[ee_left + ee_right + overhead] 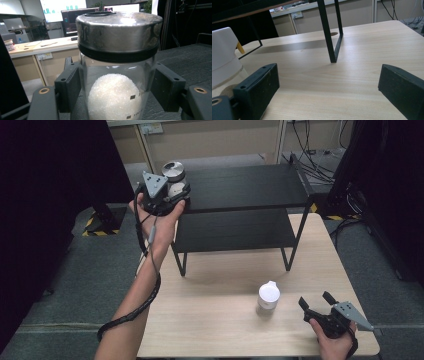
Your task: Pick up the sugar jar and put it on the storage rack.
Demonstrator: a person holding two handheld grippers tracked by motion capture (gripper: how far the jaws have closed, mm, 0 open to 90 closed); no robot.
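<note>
Two jaws of the left gripper [115, 92] press on the glass body of a jar [117, 75], one at each side, just below its metal lid [118, 32]; the jar stands between them at the left end of the black shelf [240, 187]. It is part filled with white grains, so I judge it rather heavy, and the glass is stiff, smooth and breakable. The best hold is on the straight wall under the lid, firm but not hard. The right gripper [327, 85] has its jaws wide with nothing between them, low over the desk [362, 70]; a white bottle [269, 296] stands just beside its left jaw.
</note>
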